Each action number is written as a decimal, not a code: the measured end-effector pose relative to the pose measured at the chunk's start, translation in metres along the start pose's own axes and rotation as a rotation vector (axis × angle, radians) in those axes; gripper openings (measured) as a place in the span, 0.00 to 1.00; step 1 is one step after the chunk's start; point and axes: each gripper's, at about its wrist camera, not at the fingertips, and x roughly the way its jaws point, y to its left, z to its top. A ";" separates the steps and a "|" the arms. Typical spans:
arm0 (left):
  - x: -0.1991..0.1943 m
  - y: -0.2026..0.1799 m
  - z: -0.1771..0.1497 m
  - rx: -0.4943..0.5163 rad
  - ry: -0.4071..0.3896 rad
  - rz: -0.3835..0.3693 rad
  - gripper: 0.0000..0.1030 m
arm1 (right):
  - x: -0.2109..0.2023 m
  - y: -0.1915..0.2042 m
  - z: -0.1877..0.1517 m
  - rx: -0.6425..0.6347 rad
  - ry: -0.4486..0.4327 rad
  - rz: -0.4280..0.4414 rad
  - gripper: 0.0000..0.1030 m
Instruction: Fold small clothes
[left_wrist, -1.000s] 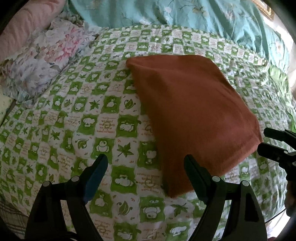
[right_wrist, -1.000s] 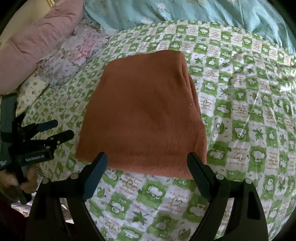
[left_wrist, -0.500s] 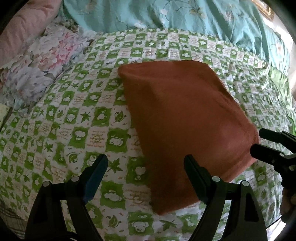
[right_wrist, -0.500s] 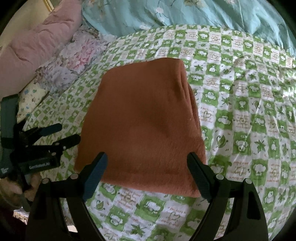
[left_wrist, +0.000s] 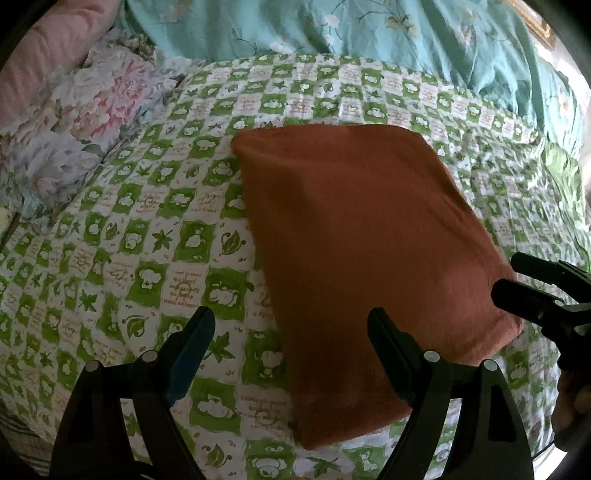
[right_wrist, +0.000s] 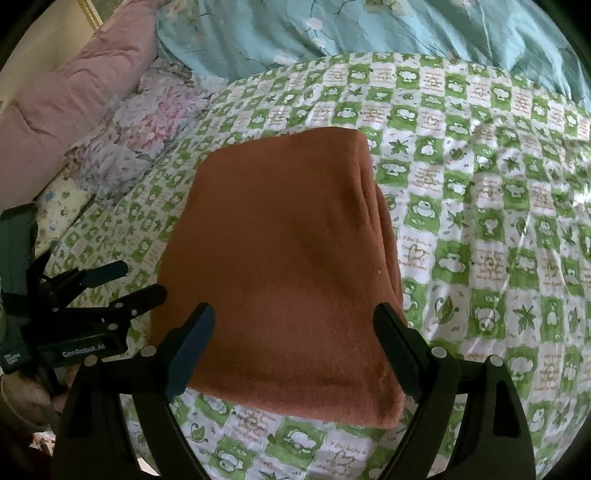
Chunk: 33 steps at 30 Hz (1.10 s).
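Observation:
A rust-orange garment (left_wrist: 362, 258) lies folded into a thick rectangle on the green-and-white checked bedsheet (left_wrist: 147, 236); it also shows in the right wrist view (right_wrist: 288, 266). My left gripper (left_wrist: 291, 332) is open and empty, its jaws straddling the garment's near left edge from above. My right gripper (right_wrist: 295, 328) is open and empty, over the garment's near edge. The right gripper shows at the garment's right corner in the left wrist view (left_wrist: 517, 284). The left gripper shows beside the garment's left edge in the right wrist view (right_wrist: 133, 284).
A floral pillow (left_wrist: 74, 122) and a pink quilt (right_wrist: 74, 103) lie at the far left. A turquoise floral duvet (left_wrist: 369, 40) is bunched along the back of the bed. The checked sheet (right_wrist: 480, 229) stretches to the right of the garment.
Both grippers have moved forward and lower toward the garment, which looms larger. The garment itself has not moved. Both stay open.

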 end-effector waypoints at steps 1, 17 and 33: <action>0.000 0.000 0.000 -0.002 0.000 0.001 0.83 | 0.001 0.000 0.001 -0.004 0.002 0.002 0.85; 0.000 0.001 -0.001 -0.032 0.004 0.003 0.83 | 0.007 0.001 0.001 -0.009 0.013 0.013 0.85; 0.000 -0.004 0.000 -0.019 0.003 -0.005 0.83 | 0.005 -0.001 0.000 -0.003 0.008 0.012 0.85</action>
